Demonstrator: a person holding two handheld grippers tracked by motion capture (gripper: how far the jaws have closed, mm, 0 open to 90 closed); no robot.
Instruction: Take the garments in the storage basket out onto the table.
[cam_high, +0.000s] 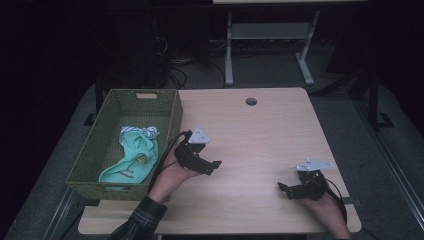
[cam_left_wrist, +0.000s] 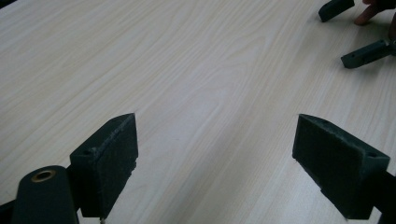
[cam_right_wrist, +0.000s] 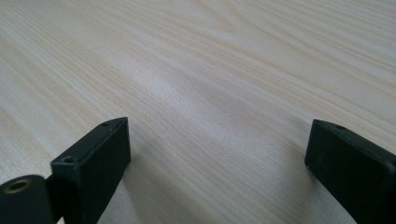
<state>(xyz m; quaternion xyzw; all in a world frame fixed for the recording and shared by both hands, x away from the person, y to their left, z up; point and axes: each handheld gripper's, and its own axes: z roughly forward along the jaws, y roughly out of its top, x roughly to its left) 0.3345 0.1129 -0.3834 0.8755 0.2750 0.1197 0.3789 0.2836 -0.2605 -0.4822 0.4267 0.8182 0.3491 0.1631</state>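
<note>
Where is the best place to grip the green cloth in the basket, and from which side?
Probably the bunched upper end of the green cloth, near its striped part, coming straight down from above: the basket walls block the sides, and raised folds give open jaws something to pinch.

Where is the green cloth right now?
In the high view the green cloth lies inside the woven basket at the table's left edge, just left of the left gripper, whose fingers are open.

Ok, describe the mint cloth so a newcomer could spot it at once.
Start at the wooden table and find the green woven basket at its left edge. Inside lies the mint cloth, crumpled beside a striped piece; its pale plain green stands out.
</note>
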